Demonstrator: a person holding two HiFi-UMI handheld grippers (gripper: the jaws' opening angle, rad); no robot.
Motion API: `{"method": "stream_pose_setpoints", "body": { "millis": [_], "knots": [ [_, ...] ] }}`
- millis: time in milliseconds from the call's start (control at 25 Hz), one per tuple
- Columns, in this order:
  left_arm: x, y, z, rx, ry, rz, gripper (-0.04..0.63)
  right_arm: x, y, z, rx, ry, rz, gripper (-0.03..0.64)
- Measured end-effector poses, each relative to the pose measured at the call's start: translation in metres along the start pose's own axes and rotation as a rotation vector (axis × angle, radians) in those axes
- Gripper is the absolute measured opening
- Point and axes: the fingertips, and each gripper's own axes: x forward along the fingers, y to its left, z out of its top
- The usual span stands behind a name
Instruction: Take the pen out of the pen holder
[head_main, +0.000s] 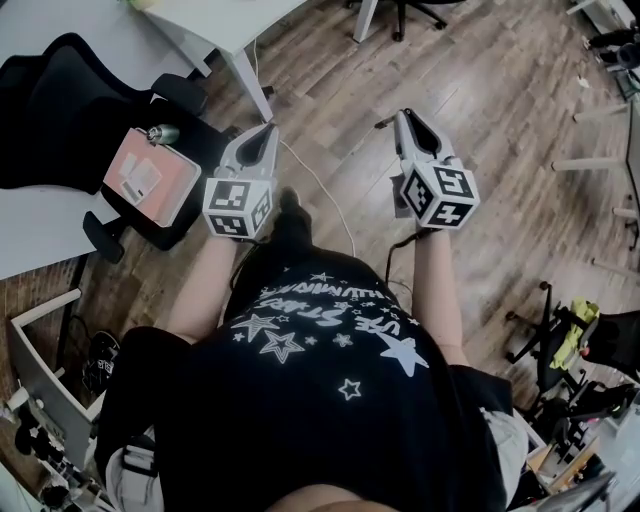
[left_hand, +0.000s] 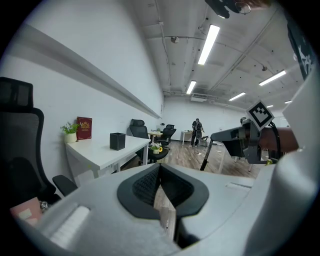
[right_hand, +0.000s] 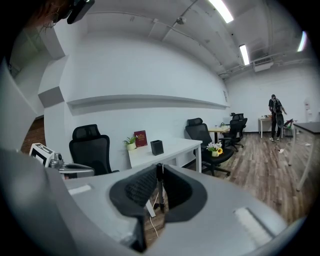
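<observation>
I see my left gripper (left_hand: 160, 167) with its 2 smooth grey plastic jaws drawn together at the tips. Only a thin wedge of floor shows between the ribbed black pads, and nothing is held. My right gripper (right_hand: 160, 169) looks the same: tips meeting, a narrow slit below them, empty. In the head view both are carried above the brown wood-plank floor (head_main: 480, 90), and the square-patterned marker cube (head_main: 238, 208) on the left one faces up at me. The pen holder (right_hand: 157, 147), a small matte black square box, stands well ahead on the smooth white desk (right_hand: 172, 146), near a red booklet (right_hand: 140, 138) and a small potted plant (right_hand: 131, 142). The pen is too small for me to make out.
</observation>
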Motion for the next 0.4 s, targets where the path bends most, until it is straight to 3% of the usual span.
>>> {"method": "stream_pose_setpoints", "body": {
  "millis": [400],
  "knots": [
    [-0.075,-0.070,-0.029,-0.010,0.019,0.002,0.011,-0.096,0.020,-0.038,-0.002,0.013,0.031,0.043]
  ]
}}
